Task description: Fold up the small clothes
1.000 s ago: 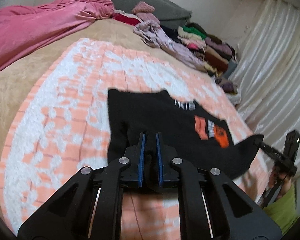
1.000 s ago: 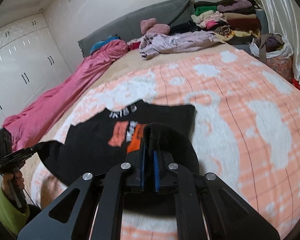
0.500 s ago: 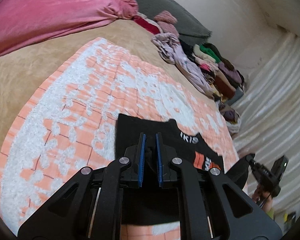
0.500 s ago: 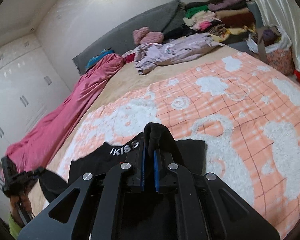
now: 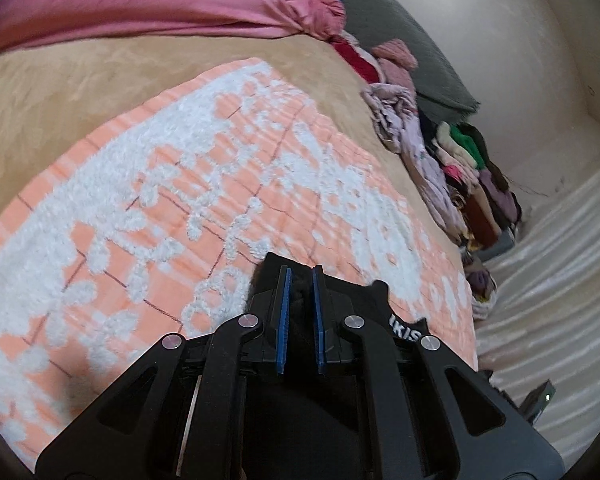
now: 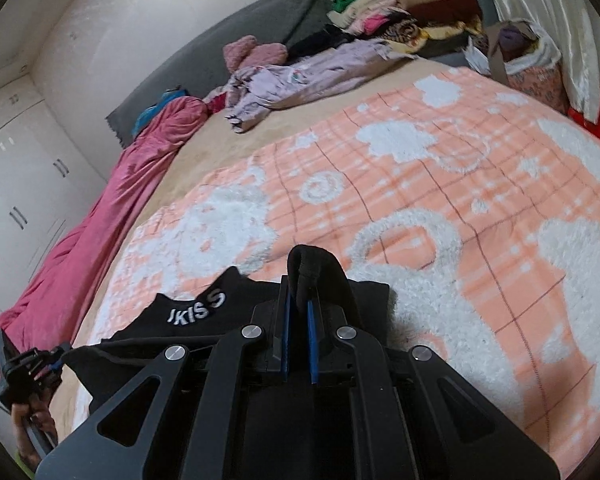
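Both grippers clamped on the black shirt. Left gripper: jaws pressed nearly together, pinching a fold of the black fabric between the blue pads. Right gripper: same, jaws pinching a rolled hump of black cloth that sticks up past the pad tips.

Shirt sits low at the near edge of the bed, over the orange-and-white blanket, stretched between the two grippers. Right wrist view shows white lettering at the collar, "KISS" readable, just left of my right jaws. In the left wrist view the same lettering peeks out just right of the left jaws. Most of the shirt body is hidden under the gripper frames in both views, so I cannot tell how flat it lies.

From the right wrist view I see the left gripper at the far left edge, a hand wrapped on its handle, black cloth running to its tip.

Background: pink bedding bunched along the far side of the bed, lilac garment loose near the grey headboard, stack of folded clothes in the corner by the curtain. Tan sheet is visible under the blanket. White wardrobe on the left of the right view.
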The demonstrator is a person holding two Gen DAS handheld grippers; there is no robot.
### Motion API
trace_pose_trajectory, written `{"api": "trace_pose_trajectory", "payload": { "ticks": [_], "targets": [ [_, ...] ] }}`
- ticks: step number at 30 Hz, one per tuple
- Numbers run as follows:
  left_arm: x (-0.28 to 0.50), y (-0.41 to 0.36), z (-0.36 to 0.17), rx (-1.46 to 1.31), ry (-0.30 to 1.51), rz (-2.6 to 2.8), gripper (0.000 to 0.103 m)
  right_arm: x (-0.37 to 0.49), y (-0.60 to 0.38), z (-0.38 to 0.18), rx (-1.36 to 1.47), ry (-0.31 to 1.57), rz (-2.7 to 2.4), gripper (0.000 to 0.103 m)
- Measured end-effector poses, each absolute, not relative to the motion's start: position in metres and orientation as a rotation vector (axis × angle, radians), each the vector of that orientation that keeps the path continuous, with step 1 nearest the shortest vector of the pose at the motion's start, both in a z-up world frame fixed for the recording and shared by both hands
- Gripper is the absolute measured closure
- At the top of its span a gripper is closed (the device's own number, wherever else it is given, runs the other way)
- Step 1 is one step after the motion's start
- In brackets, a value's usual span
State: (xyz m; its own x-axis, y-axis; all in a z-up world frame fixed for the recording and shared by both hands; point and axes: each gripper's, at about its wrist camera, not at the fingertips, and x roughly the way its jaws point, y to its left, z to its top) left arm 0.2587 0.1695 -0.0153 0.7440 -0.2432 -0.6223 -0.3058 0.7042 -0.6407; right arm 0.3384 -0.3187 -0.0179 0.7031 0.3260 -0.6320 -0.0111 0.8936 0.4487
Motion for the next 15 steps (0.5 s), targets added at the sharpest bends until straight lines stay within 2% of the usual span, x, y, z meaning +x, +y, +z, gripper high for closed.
{"api": "trace_pose_trajectory", "payload": {
  "ticks": [10, 11, 13, 15],
  "targets": [
    [0.250, 0.176, -0.013, -0.716, 0.611, 0.024, 0.097, 0.349, -0.322, -0.052, 0.476, 0.820, 0.119, 0.097],
    [0.248, 0.179, -0.010, -0.711, 0.596, 0.017, 0.095, 0.349, -0.322, -0.054, 0.485, 0.820, 0.113, 0.097],
    [0.245, 0.182, -0.006, -0.695, 0.587, 0.015, 0.086, 0.349, -0.322, -0.057, 0.500, 0.817, 0.104, 0.097],
    [0.245, 0.182, -0.004, -0.672, 0.603, -0.008, 0.083, 0.347, -0.322, -0.056, 0.503, 0.810, 0.105, 0.093]
  ]
}}
